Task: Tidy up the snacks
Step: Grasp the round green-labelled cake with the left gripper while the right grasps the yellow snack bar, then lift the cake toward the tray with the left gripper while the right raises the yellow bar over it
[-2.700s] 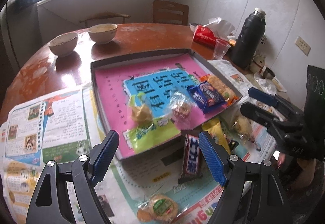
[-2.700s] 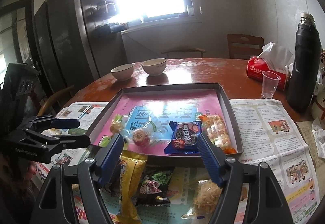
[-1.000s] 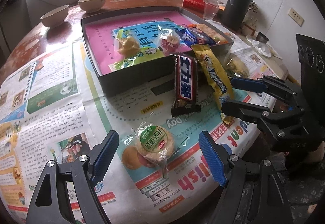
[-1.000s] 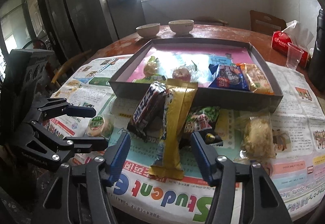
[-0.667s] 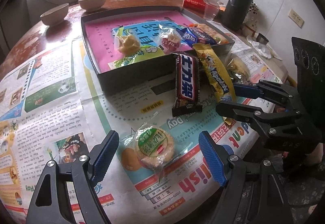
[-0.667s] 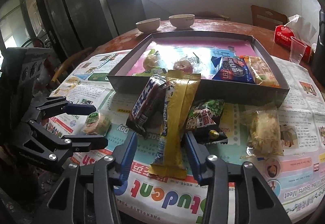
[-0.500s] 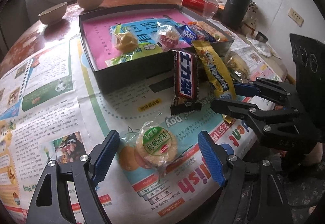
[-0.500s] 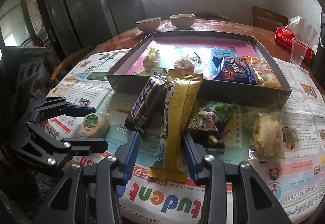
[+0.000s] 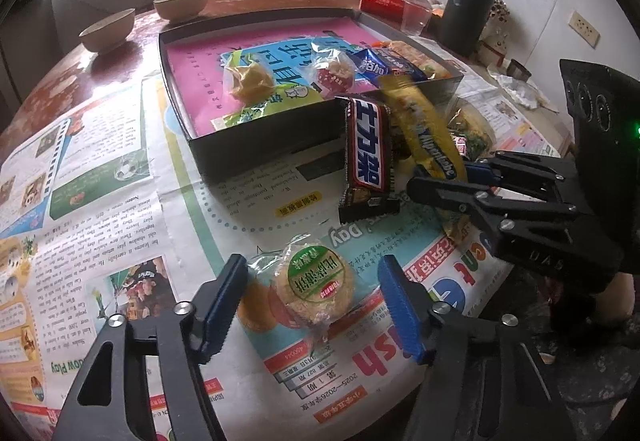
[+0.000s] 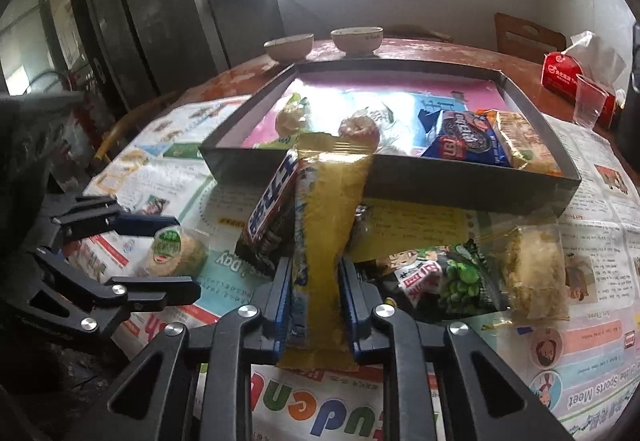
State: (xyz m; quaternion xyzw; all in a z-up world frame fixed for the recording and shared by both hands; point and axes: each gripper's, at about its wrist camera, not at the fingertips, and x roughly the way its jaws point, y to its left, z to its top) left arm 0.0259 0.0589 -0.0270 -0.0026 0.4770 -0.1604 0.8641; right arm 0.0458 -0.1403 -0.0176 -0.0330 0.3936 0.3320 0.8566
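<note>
Right wrist view alone shows the right claw [image 10: 313, 295] clamping the yellow packet [image 10: 326, 217] — left claw [image 9: 314, 303] open.

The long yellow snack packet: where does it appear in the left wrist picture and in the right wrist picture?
Left wrist view: yellow packet right of centre, leaning on the box wall.
Right wrist view: it is bottom centre, clamped in the right gripper.
Shared landmark: the Snickers bar lies against it.
</note>
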